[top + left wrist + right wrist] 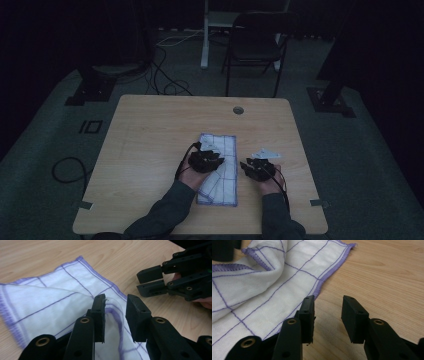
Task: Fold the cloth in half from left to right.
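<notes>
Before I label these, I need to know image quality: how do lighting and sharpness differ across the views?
High view: dim and underexposed, the cloth pale against a dark room. Left gripper view: bright, cloth weave sharp, near tongs slightly soft. Right gripper view: evenly lit, wood grain crisp.

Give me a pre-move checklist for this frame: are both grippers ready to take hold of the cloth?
1. Left gripper jaws open: ok.
2. A raised fold of the white cloth sits between the left jaws: ok.
3. Right gripper jaws open: ok.
4. Cloth between the right jaws: not ok; bare table lies there, the purple hem just beside.
5. Grippers apart from each other: ok.
6. Cloth lying flat: not ok, it is rumpled.
</notes>
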`<move>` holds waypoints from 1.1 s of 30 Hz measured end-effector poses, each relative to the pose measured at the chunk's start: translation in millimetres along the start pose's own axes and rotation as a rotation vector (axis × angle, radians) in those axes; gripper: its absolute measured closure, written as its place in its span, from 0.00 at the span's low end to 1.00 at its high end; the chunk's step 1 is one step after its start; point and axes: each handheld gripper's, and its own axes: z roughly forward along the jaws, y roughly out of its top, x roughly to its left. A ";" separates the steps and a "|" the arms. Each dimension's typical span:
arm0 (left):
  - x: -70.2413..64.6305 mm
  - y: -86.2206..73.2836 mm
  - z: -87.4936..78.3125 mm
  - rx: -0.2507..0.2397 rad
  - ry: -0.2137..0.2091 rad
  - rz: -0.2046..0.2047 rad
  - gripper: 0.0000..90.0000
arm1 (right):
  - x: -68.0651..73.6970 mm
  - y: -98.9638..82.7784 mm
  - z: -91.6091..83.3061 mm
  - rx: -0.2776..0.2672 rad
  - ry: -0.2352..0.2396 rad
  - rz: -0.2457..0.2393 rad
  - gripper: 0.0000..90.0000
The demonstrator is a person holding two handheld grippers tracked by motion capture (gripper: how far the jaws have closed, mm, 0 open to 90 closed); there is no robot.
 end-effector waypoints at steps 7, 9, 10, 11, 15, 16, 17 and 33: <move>7.0 -21.7 -13.1 0.032 0.038 0.004 0.90 | 0.6 -0.1 0.4 0.002 -0.002 -0.002 0.70; 7.4 -29.1 -13.9 0.044 0.040 -0.001 0.92 | 0.9 -0.1 0.6 0.002 -0.001 -0.004 0.70; 7.4 -32.1 -14.0 0.047 0.040 0.000 0.93 | 0.9 -0.1 0.6 0.002 -0.001 -0.005 0.70; 7.1 -34.1 -14.4 0.051 0.038 -0.001 0.93 | 1.0 -0.1 0.6 0.002 -0.001 -0.005 0.70; 2.5 -45.9 -16.0 0.056 0.021 -0.002 0.93 | 1.1 -0.1 0.4 0.001 -0.001 -0.003 0.70; 1.5 -47.6 -16.3 0.060 0.017 -0.002 0.93 | 1.0 -0.1 0.3 0.001 0.000 -0.002 0.70; 0.0 -50.5 -16.4 0.065 0.012 0.002 0.94 | 0.9 -0.1 0.3 0.001 0.000 -0.002 0.70; -33.5 -61.6 -9.5 0.087 -0.076 0.079 0.95 | 0.7 -0.2 0.2 0.000 0.001 0.001 0.69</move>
